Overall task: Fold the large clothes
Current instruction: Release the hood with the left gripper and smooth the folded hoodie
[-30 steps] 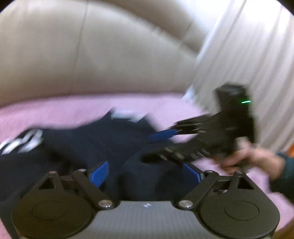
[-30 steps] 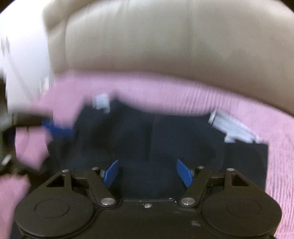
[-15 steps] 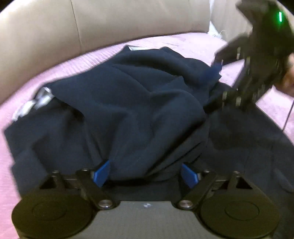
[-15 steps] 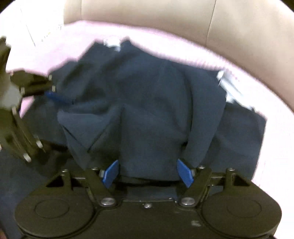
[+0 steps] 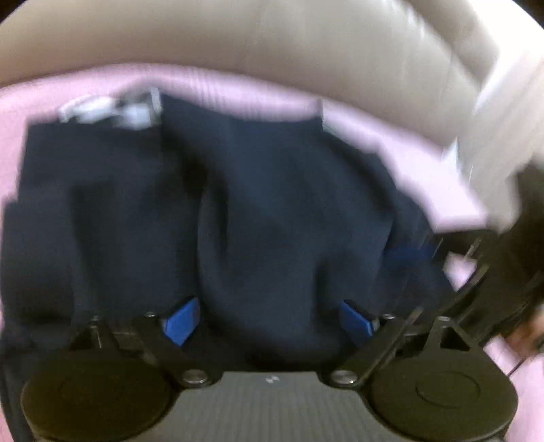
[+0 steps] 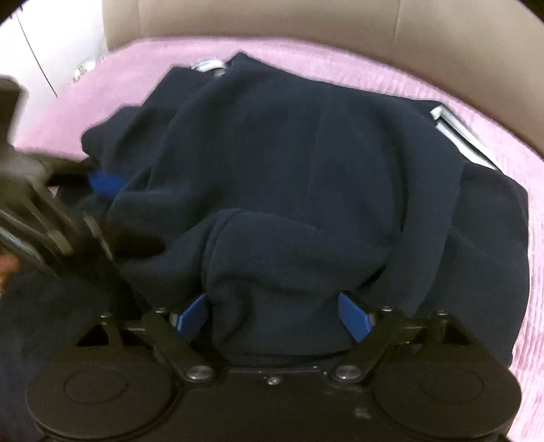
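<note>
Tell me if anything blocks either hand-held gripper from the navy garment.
Nothing visible does. The navy garment bunches directly between the open blue pads of the right hand-held gripper and the left hand-held gripper.

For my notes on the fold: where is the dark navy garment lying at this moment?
In both wrist views the navy garment lies bunched on the pink cover of the beige sofa, directly ahead of both grippers.
</note>
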Demonstrator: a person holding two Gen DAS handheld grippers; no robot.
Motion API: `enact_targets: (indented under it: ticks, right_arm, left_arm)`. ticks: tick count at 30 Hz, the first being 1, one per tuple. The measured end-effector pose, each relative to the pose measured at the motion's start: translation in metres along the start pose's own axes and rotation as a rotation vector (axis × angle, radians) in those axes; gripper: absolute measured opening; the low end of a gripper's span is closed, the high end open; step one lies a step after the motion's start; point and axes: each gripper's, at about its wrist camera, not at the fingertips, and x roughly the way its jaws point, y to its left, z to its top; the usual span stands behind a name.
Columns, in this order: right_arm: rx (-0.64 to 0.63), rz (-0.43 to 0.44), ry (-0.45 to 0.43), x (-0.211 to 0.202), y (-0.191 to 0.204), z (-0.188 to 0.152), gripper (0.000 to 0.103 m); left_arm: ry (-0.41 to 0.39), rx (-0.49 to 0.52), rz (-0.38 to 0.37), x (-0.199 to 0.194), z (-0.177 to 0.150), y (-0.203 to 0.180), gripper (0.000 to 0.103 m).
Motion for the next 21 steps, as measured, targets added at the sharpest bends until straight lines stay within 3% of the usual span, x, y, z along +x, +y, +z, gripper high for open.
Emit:
enact_targets:
  ticks: [2,3,10,13,15,19,21]
  right_arm:
    - [0.050,0.032,-0.016,0.004,-0.006,-0.005,0.102]
    - [0.046,0.036,-0.030,0.005,-0.007,-0.008,0.102]
    - [0.026,0.006,-0.042,-0.009,0.003,-0.028,0.102]
    - [0.066,-0.010,-0.004,-0.016,0.005,-0.044,0.102]
    - [0.123,-0.008,-0.050,-0.037,0.001,-0.065,0.102]
    - [0.358,0.125,-0.156,-0.076,-0.027,-0.108,0.102]
    - [0.443,0.141,-0.235,-0.096,-0.037,-0.130,0.102]
  left_arm:
    - [-0.055,0.143,0.046,0.001,-0.015,-0.013,0.092]
    - [-0.066,0.147,0.060,0.000,-0.018,-0.016,0.092]
    - [-0.044,-0.071,0.025,-0.015,-0.026,0.011,0.096]
    - [-0.010,-0.208,0.030,-0.038,-0.030,0.025,0.092]
    - [-0.032,-0.257,0.028,-0.060,-0.035,0.030,0.092]
    - [-0.073,-0.249,0.083,-0.105,-0.052,0.034,0.093]
    - [-0.075,-0.255,0.114,-0.113,-0.061,0.041,0.093]
